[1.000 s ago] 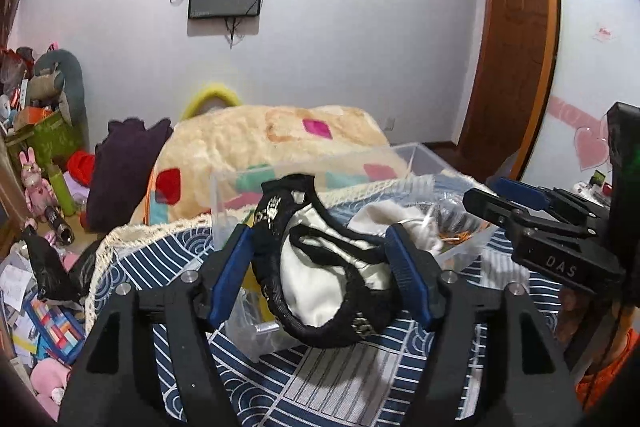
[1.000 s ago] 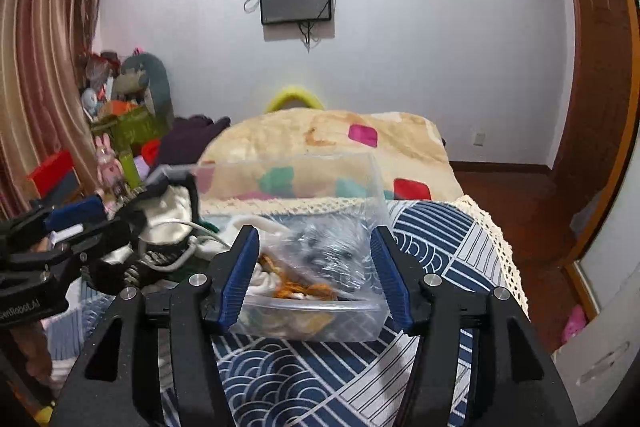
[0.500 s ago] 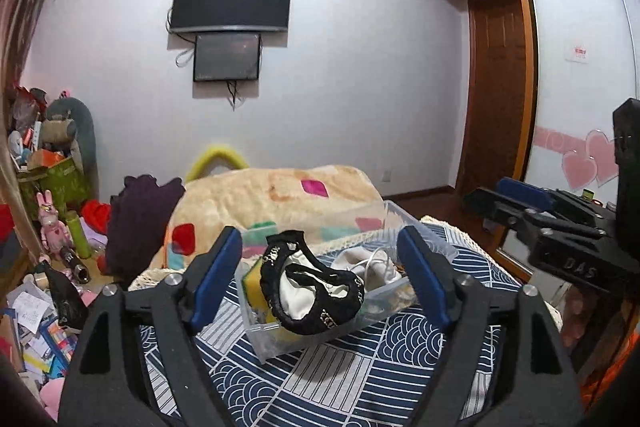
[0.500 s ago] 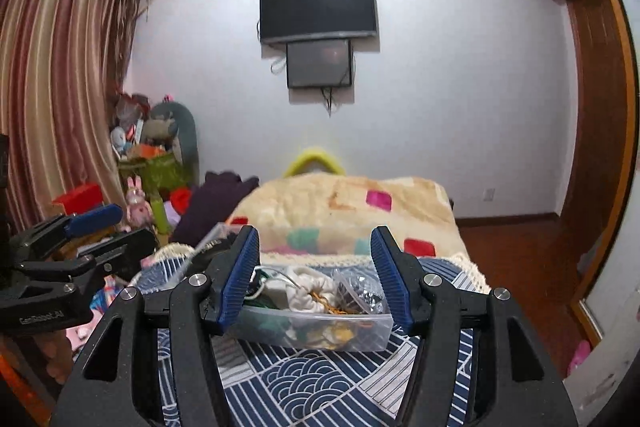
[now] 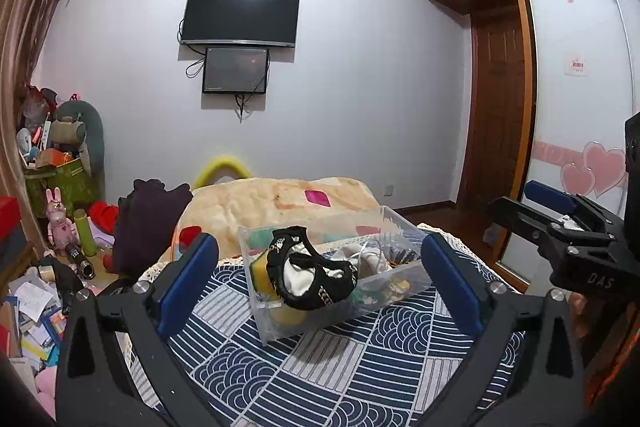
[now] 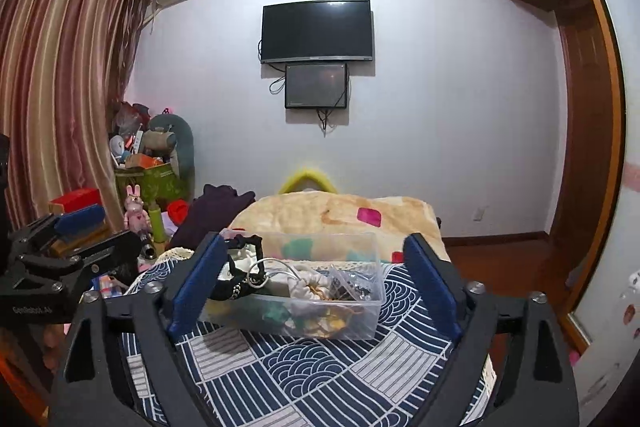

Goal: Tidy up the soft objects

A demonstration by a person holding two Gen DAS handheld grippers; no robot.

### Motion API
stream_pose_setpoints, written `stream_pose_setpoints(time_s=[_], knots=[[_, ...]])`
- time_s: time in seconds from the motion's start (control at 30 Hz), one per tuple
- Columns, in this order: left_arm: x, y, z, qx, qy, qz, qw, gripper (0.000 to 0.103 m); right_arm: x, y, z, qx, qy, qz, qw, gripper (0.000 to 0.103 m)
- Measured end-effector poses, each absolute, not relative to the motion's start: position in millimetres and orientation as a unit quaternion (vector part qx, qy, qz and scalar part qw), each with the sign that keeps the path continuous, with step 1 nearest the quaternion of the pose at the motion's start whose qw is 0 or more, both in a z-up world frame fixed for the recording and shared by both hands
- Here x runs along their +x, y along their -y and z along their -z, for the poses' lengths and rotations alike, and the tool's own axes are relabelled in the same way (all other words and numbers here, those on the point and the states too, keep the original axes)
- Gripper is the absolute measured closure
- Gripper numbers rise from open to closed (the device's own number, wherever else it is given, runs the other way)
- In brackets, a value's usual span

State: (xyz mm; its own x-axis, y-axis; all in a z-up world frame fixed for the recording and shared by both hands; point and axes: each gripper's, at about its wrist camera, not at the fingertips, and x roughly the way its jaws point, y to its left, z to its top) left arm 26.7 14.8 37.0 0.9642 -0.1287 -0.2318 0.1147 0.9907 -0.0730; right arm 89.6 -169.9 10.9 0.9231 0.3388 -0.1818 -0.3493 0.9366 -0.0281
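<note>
We hold both grippers back from the clear bin (image 5: 394,277), which sits low in the middle of each view on the blue-and-white patterned cloth (image 5: 320,367). The left gripper (image 5: 320,281) has its jaws wide apart with nothing between them, and the right gripper (image 6: 316,281) is spread the same way, also empty. The black-and-white garment (image 5: 310,279) lies draped over the near-left end of the bin, half in and half hanging over the rim, its long axis running left to right across the left view. It lies straight ahead of the left gripper, so we judge that hand the nearer one (in the right view it is partly hidden behind the left finger). Behind the bin we see a beige blanket (image 6: 340,213), a wall television (image 6: 317,31), curtains (image 6: 60,87) at upper left, and clutter (image 5: 44,267) at lower left.
</note>
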Motion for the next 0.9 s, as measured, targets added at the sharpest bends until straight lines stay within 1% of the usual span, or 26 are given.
stream_pose_setpoints(time_s=[0.27, 0.9], knots=[[22, -17, -27, -0.034, -0.123, 0.052, 0.99, 0.0, 84, 173, -4, -0.019, -0.086, -0.181, 0.979, 0.01], [21, -21, -27, -0.038, -0.122, 0.047, 0.991, 0.0, 76, 170, 1, -0.024, -0.089, -0.185, 0.978, 0.009]])
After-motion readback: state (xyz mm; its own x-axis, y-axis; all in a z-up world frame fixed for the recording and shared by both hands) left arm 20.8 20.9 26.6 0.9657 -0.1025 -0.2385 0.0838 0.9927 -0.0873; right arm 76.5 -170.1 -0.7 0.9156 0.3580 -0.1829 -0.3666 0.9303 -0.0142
